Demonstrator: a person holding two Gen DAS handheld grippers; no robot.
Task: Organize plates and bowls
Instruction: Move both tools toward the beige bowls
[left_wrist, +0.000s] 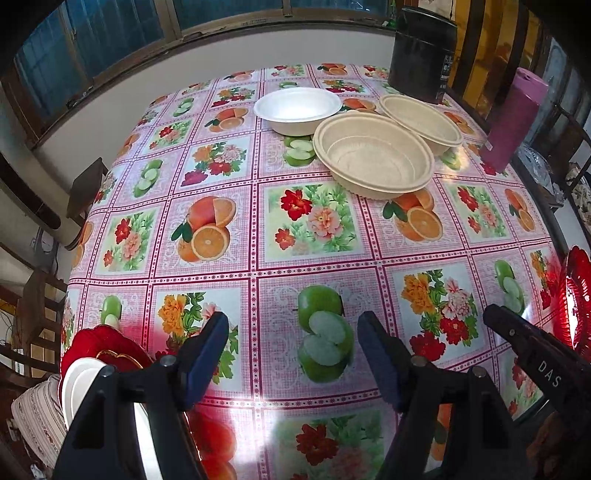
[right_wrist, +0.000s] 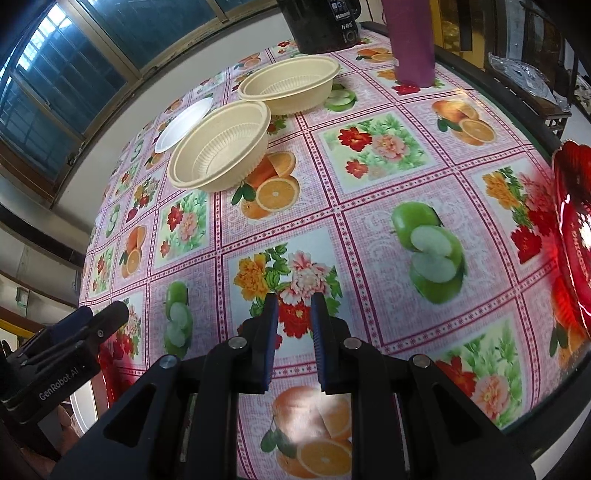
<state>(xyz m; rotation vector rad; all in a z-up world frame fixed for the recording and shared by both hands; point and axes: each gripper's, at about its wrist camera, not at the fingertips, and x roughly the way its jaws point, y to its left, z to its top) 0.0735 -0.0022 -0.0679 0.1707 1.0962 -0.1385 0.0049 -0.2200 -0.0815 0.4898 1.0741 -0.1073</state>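
Now L tool (left_wrist: 291, 354) apart, R tool (right_wrist: 293, 325) near-closed, both empty, over tablecloth (left_wrist: 314, 254).

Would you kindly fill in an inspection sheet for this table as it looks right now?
Surface: table under a glossy fruit-and-flower cloth, with glare near the front edge.
Job's things: white bowl at the far side; two beige bowls beside it, rims overlapping in the left wrist view; red glass plate at the right edge; red and white plates stacked at the near left.
Clutter: black pot and purple cylinder at the far right.
Grippers: left gripper open and empty; right gripper narrowly open, nothing between its fingers.
Cables: nothing seen.
Surroundings: windows behind, wooden chairs around.
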